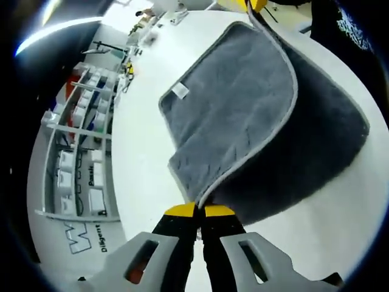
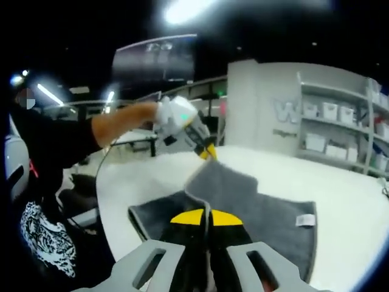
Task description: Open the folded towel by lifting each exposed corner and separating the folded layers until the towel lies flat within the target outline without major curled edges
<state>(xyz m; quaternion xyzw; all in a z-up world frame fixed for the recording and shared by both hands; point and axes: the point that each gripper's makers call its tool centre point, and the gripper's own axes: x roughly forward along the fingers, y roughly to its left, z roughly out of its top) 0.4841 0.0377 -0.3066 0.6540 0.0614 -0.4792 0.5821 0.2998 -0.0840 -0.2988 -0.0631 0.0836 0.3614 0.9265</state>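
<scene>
A grey towel [image 1: 237, 103] lies on the white table [image 1: 140, 158], its upper layer lifted and partly peeled off the darker lower layer [image 1: 316, 146]. A white label [image 1: 180, 91] sits near one corner of the upper layer. My left gripper [image 1: 197, 210] is shut on one corner of the light-trimmed edge. At the far corner, the right gripper's yellow tip [image 1: 255, 5] holds the same edge. In the right gripper view, my right gripper [image 2: 206, 217] is shut on the towel [image 2: 267, 213], and the left gripper [image 2: 209, 152], held by a hand, pinches a raised corner.
Shelves with white bins [image 1: 79, 152] stand beyond the table's edge, seen also as shelves [image 2: 340, 140] along a grey wall. The person's dark printed shirt [image 2: 42, 237] is close on the left. Bare table [image 2: 340, 188] surrounds the towel.
</scene>
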